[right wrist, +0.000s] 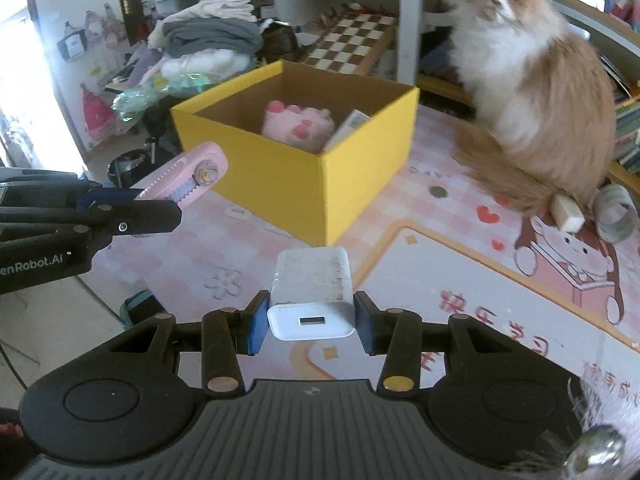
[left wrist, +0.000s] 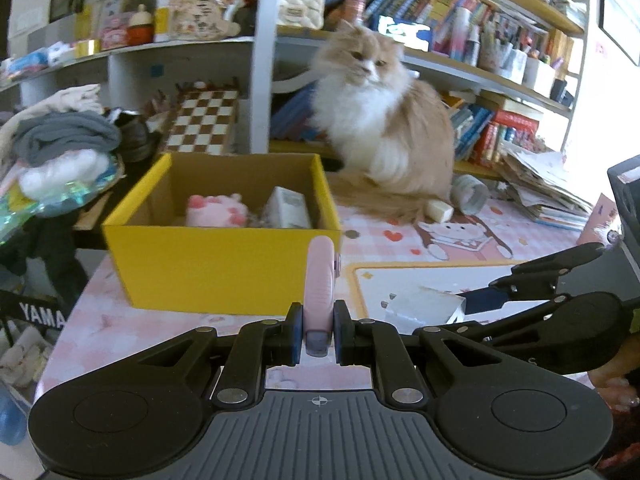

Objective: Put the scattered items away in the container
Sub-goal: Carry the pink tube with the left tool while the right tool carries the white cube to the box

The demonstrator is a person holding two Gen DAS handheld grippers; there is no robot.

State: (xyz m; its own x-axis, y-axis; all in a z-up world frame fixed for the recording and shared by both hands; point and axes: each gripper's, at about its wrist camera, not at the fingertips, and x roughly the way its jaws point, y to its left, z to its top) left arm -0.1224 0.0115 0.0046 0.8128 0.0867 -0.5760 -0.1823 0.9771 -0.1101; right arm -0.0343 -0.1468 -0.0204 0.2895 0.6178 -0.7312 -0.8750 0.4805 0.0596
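Observation:
A yellow cardboard box (left wrist: 208, 272) (right wrist: 280, 172) stands open on the pink table mat (left wrist: 400, 248), holding a pink paw plush (left wrist: 216, 210) (right wrist: 298, 122) and a white carton (left wrist: 288, 208) (right wrist: 346, 128). My left gripper (left wrist: 318, 332) is shut on a pink utility knife (left wrist: 319, 284), held upright just in front of the box; the same knife (right wrist: 188, 176) shows at the left of the right wrist view. My right gripper (right wrist: 311, 320) is shut on a white USB charger (right wrist: 312, 292), above the mat to the box's right. In the left wrist view that charger (left wrist: 424, 306) shows at the lower right.
A fluffy orange-and-white cat (left wrist: 384, 128) (right wrist: 532, 80) sits on the mat right of the box. By its tail lie a white eraser (right wrist: 566, 212), a tape roll (right wrist: 616, 216) and a coin (right wrist: 438, 191). Folded clothes (left wrist: 60, 136), a chessboard (left wrist: 204, 120) and crowded bookshelves stand behind.

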